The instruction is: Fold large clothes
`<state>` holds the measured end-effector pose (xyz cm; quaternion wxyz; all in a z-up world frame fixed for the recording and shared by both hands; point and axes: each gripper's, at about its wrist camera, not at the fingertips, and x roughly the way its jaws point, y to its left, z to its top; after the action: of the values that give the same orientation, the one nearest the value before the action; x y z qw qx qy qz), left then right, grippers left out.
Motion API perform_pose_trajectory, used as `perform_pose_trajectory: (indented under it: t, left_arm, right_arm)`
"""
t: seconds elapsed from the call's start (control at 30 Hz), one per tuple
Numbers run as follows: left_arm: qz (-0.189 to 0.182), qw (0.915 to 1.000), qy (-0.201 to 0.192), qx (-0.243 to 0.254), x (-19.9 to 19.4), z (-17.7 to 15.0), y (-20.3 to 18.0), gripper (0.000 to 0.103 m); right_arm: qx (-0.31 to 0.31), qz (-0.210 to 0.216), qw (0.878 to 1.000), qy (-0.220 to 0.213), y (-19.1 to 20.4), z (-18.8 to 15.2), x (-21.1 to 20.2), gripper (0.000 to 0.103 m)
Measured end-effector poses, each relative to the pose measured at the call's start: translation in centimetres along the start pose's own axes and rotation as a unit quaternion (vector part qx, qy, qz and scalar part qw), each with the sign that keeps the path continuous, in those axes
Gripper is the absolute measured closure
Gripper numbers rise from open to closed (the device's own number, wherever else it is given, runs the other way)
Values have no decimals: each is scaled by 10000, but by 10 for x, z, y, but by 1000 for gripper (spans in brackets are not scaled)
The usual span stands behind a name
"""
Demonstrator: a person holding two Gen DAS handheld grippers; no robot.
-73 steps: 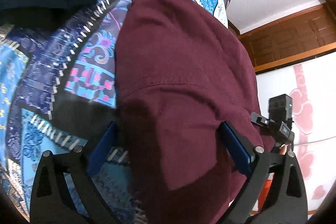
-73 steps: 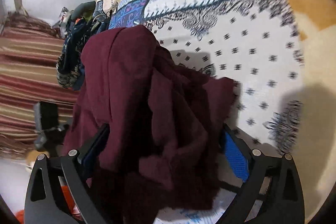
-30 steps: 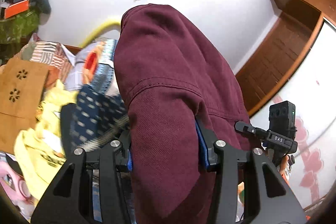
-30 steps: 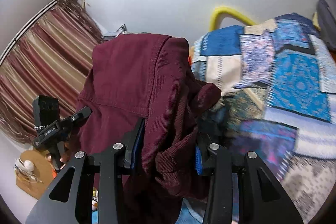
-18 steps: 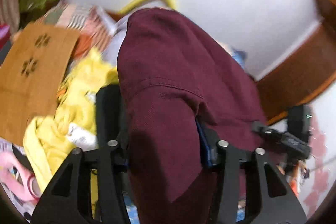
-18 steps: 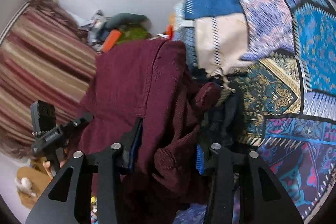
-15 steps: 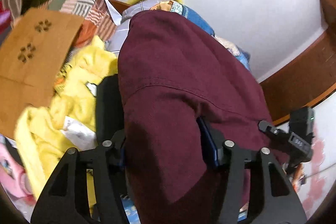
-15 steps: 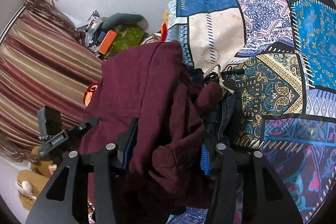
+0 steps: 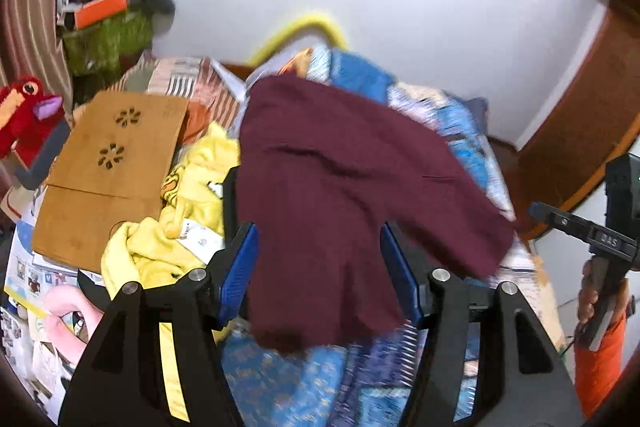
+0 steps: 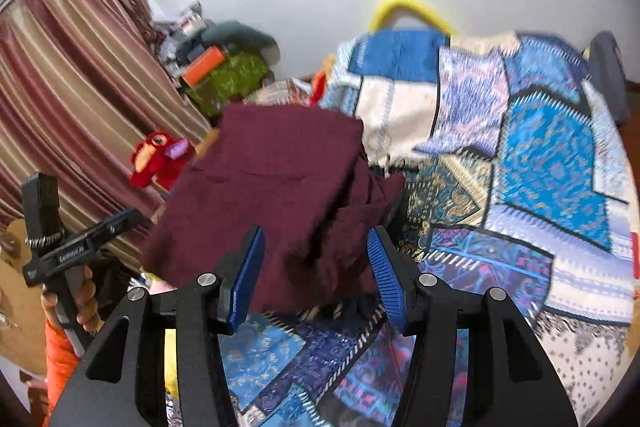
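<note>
Blurred maroon garment (image 9: 344,187) seems airborne over the bedspread (image 10: 540,163); both grippers' jaws gape

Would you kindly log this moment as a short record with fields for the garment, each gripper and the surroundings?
garment: maroon garment, blurred, spread over the patchwork bedspread
left gripper: open, fingers either side of the cloth's near edge
right gripper: open, fingers either side of the cloth
surroundings: yellow clothing, cardboard sheet, red plush toy, striped curtain

Patchwork quilt (image 10: 552,155) is covering the bed — red plush toy (image 10: 158,159) sitting by striped curtains (image 10: 72,75), yellow clothing (image 9: 192,211) lying beside a cardboard sheet (image 9: 108,163).
</note>
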<state>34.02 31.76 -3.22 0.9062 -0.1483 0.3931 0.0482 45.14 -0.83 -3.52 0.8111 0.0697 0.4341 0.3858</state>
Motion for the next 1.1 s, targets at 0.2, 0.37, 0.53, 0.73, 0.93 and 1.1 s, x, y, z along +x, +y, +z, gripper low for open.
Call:
perform_pose_trajectory:
  t: [0.2,0.37,0.53,0.73,0.93,1.1]
  left_arm:
    - [-231,9956,-898,124,-104,-16,-41,42]
    - [-221,9838,-1723,453,-187,-45,-83,42]
    - [117,9641,-2530,799,-247,-89,-121,42]
    - [293,9394,-3236,1094,-286,-152,-159,40]
    - [728,9221,-3635,1107,-294,-190,-173,10]
    - [971,9194,-3680,994,-286,-198,-173,2]
  right_arm:
    - [-326,434,9945,-893,48,-15,-89,52]
    - [-798,560,9810,-1679,95,-42,-150,52]
    - [-1316,510,9602,-2410,136,-79,-193,52]
    - [-1725,364,9427,-2831,165,-122,-211,52]
    - [-1703,-85,9333,-3159,168,-144,-206,24]
    - [-1773,-558,9242,-3337,175,-155,-205,8]
